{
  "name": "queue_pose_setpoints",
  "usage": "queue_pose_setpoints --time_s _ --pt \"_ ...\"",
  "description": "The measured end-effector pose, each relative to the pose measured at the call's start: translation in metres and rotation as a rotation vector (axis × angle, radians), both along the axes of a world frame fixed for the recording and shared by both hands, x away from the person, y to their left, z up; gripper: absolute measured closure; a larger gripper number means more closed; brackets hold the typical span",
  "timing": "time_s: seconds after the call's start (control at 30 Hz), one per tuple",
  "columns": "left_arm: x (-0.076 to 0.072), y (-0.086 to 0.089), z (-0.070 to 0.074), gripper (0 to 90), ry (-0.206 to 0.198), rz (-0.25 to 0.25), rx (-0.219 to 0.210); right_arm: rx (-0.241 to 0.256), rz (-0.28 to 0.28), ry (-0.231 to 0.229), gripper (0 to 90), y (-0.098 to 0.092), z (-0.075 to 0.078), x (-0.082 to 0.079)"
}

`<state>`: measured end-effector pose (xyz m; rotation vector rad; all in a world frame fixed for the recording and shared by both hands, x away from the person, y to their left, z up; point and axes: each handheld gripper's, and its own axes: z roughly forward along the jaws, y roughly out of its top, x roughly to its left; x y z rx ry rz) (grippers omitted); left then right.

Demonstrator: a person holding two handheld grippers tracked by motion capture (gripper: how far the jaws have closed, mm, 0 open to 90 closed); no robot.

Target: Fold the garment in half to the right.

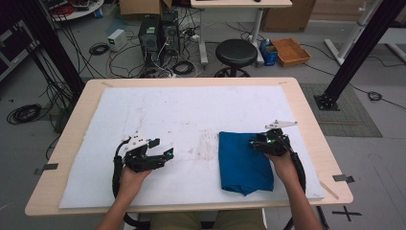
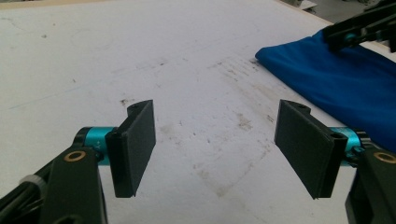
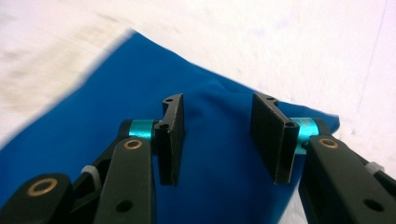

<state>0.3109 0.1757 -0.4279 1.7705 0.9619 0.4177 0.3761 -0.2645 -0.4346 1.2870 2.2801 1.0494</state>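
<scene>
One folded blue cloth (image 1: 245, 164) on white mat (image 1: 182, 115), right half of counter (image 1: 306, 115). Soft, limp, light: will sag and unfold, so pinch all layers at folded edge or corner. Your right gripper (image 1: 258, 143) over its right edge, fingers (image 3: 172, 135) part open, holding nothing. Left gripper (image 1: 165, 154) well apart, fingers (image 2: 135, 144) wide, empty.

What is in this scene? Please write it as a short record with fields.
work surface: white mat on a wooden table
main item: folded blue cloth, on the mat's right part
left hand-held gripper: open, over bare mat, apart from the cloth
right hand-held gripper: open, jaws over the cloth near its right edge, nothing clamped
mat state: brownish stains near the middle
behind table: black stool
</scene>
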Motion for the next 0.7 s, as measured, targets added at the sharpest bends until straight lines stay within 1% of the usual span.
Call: queue_pose_setpoints --time_s 0.03,0.07,0.1,0.13,0.17,0.23,0.27,0.3,0.33,0.4,0.47,0.53,0.63,0.7 --pt "0.000 0.000 0.000 29.3 -0.004 0.001 0.000 -0.029 -0.005 0.009 55.3 0.000 -0.003 0.002" --pt "0.000 0.001 0.000 29.2 -0.004 0.000 0.000 -0.043 -0.006 0.021 55.1 0.000 -0.007 0.003" --pt "0.001 0.002 0.000 29.2 -0.005 0.002 -0.003 -0.029 -0.007 0.011 53.6 -0.002 -0.008 0.003" --pt "0.001 0.003 0.000 29.3 0.000 0.002 -0.007 -0.037 -0.013 0.002 49.4 -0.004 -0.007 0.002" --pt "0.001 0.004 0.000 29.2 0.000 0.007 -0.009 -0.032 -0.020 0.001 46.8 -0.007 -0.006 0.001" --pt "0.000 0.005 0.000 29.3 -0.005 0.009 -0.010 -0.002 -0.011 -0.008 42.8 -0.013 -0.002 -0.003" --pt "0.000 0.006 0.001 29.2 -0.008 0.008 -0.014 0.017 -0.005 -0.020 40.1 -0.016 0.000 -0.006" --pt "0.000 0.007 0.002 29.2 -0.013 0.010 -0.017 0.031 0.001 -0.041 37.7 -0.019 0.003 -0.010" --pt "-0.001 0.007 0.002 29.0 -0.013 0.010 -0.021 0.039 0.006 -0.072 34.2 -0.024 0.007 -0.015" --pt "0.000 0.010 0.003 28.7 -0.013 0.007 -0.029 0.047 0.003 -0.124 26.6 -0.030 0.012 -0.022" --pt "0.001 0.011 0.004 27.5 -0.020 0.007 -0.037 0.059 0.011 -0.183 21.8 -0.040 0.015 -0.031" --pt "0.002 0.014 0.004 26.6 -0.025 0.013 -0.051 0.078 0.005 -0.223 21.2 -0.048 0.017 -0.038" --pt "0.003 0.017 0.005 26.6 -0.043 0.016 -0.057 0.112 -0.009 -0.268 21.2 -0.058 0.022 -0.050" --pt "0.004 0.021 0.006 26.5 -0.058 0.020 -0.058 0.118 -0.013 -0.298 21.2 -0.066 0.026 -0.060"
